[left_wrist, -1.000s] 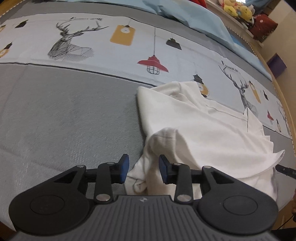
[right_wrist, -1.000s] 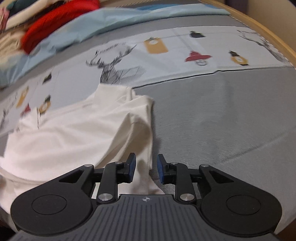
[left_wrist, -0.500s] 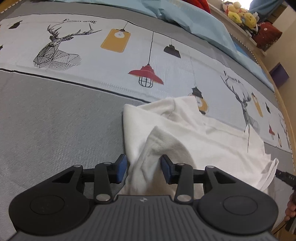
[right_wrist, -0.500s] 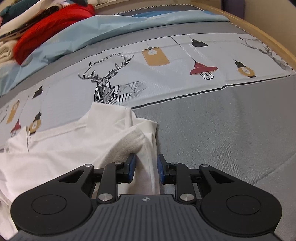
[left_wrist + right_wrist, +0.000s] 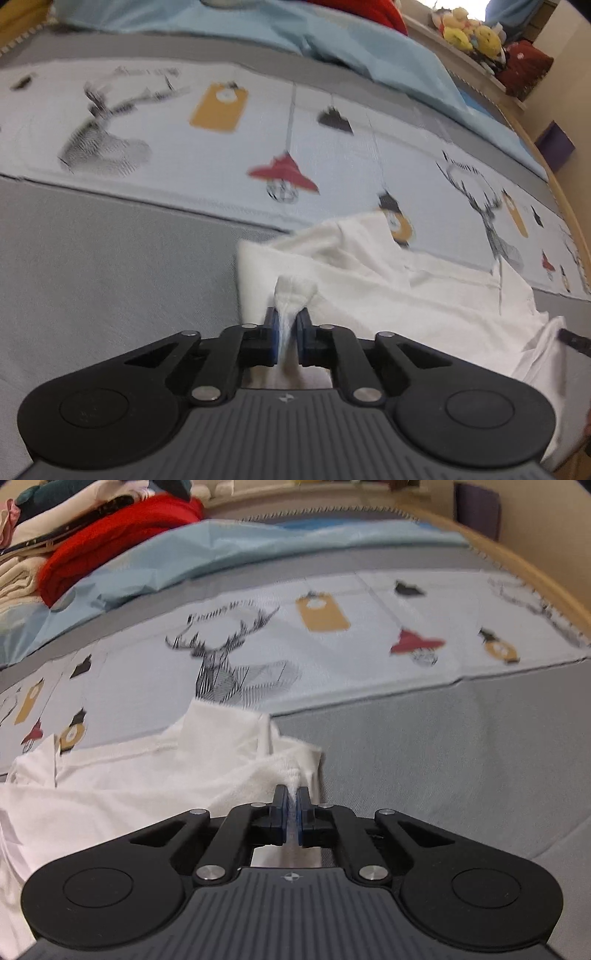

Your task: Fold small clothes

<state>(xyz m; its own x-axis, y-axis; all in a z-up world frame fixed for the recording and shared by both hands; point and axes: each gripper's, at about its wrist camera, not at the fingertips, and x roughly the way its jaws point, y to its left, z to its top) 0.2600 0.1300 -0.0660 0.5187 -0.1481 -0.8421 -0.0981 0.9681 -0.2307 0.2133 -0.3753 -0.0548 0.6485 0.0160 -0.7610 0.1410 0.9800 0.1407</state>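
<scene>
Garment (image 5: 424, 295) on bedspread (image 5: 110, 277)

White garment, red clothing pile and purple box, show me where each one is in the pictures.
white garment (image 5: 424, 295), left wrist view, flat middle of the cloth
red clothing pile (image 5: 110, 546), right wrist view, front of the heap
purple box (image 5: 554, 146), left wrist view, its front face

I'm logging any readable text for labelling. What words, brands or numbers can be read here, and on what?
Script line above the deer printed on the bedsheet: blurred, unreadable.
Same script above the other deer, left wrist view: blurred, unreadable.
White garment: no text visible.
Small emblem on each gripper's grey body: a symbol, not letters.
</scene>
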